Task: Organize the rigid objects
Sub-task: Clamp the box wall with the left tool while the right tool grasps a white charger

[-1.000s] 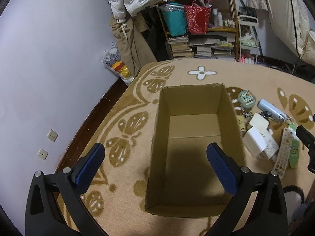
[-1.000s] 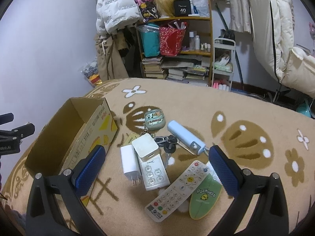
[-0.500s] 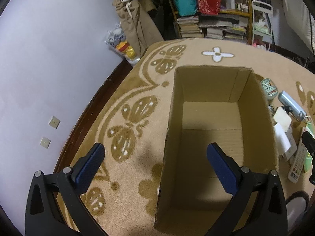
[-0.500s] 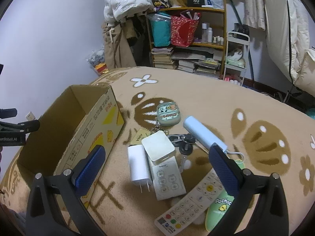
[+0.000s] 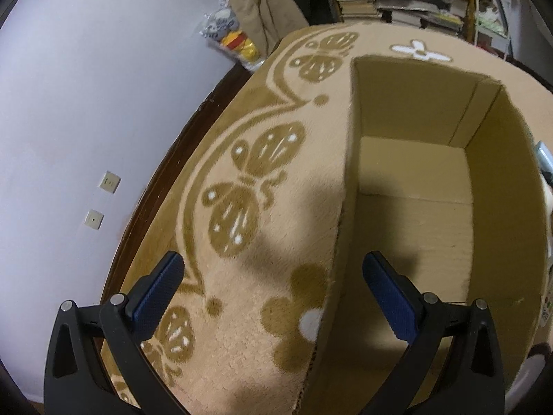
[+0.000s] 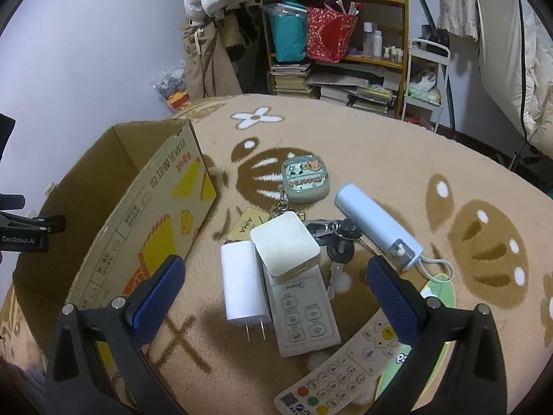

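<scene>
An empty cardboard box (image 5: 414,190) (image 6: 114,200) lies open on the patterned beige rug. My left gripper (image 5: 273,290) hangs open over the box's left wall, one finger outside, one above the inside. To the right of the box lies a pile: a white plug charger (image 6: 242,283), a white square adapter (image 6: 283,243), a small white remote (image 6: 304,314), a long white remote (image 6: 345,370), a pale blue power bank (image 6: 376,226), keys (image 6: 331,235) and a green case (image 6: 304,181). My right gripper (image 6: 276,294) stands open above the charger and small remote, holding nothing.
A lilac wall (image 5: 86,103) with two sockets and a dark skirting board runs along the rug's left edge. A shelf (image 6: 338,34) with books, bags and hanging coats stands at the back. A green oval item (image 6: 435,294) lies partly under my right finger.
My left gripper has shifted left and nearer, from over the box's middle to over its left wall. My right gripper has moved down and forward, closer to the pile.
</scene>
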